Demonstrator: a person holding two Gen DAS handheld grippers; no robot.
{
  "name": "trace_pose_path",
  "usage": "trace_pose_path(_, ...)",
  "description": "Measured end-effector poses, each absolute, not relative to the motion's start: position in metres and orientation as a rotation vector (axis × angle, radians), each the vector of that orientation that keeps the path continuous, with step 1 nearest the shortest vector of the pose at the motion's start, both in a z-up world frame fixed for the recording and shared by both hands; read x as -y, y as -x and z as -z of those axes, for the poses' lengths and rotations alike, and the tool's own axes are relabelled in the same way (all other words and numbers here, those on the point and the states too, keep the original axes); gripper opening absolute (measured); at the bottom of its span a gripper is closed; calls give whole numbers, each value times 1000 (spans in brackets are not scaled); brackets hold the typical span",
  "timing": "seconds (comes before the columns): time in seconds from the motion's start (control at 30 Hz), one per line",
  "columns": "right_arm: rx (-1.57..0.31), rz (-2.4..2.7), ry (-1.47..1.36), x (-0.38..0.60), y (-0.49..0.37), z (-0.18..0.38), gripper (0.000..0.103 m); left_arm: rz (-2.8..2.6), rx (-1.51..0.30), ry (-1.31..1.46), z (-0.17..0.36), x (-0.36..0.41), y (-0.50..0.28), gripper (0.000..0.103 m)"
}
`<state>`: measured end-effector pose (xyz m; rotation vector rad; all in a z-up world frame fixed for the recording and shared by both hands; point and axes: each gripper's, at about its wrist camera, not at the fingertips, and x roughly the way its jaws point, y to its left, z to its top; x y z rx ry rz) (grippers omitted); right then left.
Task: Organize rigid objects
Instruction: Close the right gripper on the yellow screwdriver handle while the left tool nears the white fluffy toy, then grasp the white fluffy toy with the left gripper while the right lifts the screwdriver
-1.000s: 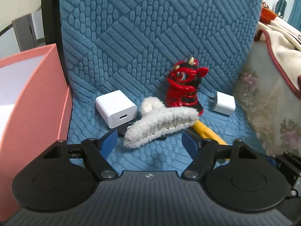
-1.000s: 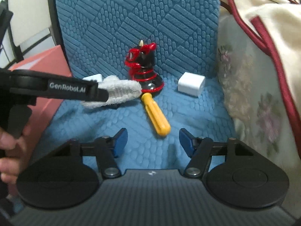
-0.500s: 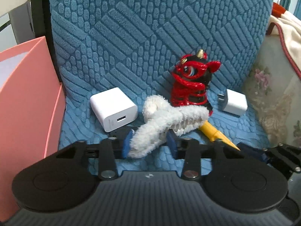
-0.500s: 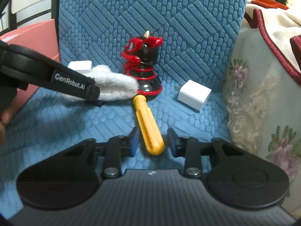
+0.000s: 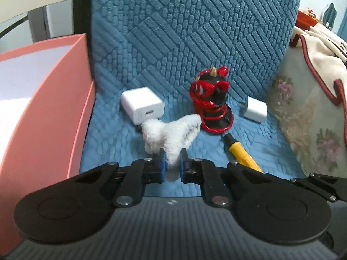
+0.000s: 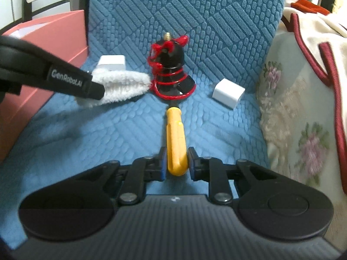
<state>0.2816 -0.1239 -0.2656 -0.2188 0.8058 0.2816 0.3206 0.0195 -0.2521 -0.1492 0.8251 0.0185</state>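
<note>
White fleece covers the hair claw clip (image 5: 171,130), which is pinched at its near end between the blue pads of the left gripper (image 5: 172,168); its long axis runs away from the fingers toward the red-and-black figurine (image 5: 213,106), its far tip just beside the figurine's base. In the right wrist view the clip looks lifted a little off the blue quilted seat cushion (image 6: 108,134), though contact is hard to judge. The right gripper (image 6: 176,162) has its fingers narrowed around the butt of the yellow screwdriver handle (image 6: 175,138), which lies flat on the cushion, its long axis pointing straight away toward the figurine, dark tip at the figurine's base. A large white charger (image 5: 142,106) sits left of the figurine, a smaller white charger (image 6: 227,93) to its right. A pink box (image 5: 43,99) stands farther left of the figurine.
</note>
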Motion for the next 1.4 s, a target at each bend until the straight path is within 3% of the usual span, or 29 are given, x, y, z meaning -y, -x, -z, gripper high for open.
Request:
trace_pose_path(0.7,-920,-205,182,120,-166,246,23,47,-964,223,251,-14,-207,15)
trace_pose_path(0.77,-917,-210,173,121,-166,246,23,55,-984,251,253,-17,-209,20)
trace_pose_path(0.8,-912,-210,165,122,-167,246,24,58,-991,264,254,-19,-212,32)
trace_pose_path(0.83,-906,-211,158,123,-168,247,25,55,-996,278,255,-21,-214,51)
trace_pose_path(0.9,-894,-214,144,124,-170,250,34,35,-994,301,255,-26,-219,65)
trace_pose_path(0.97,-882,-217,132,124,-172,254,42,37,-987,297,255,-26,-221,65)
trace_pose_path(1.4,-822,-217,118,117,-195,266,42,13,-977,123,261,-7,-252,65)
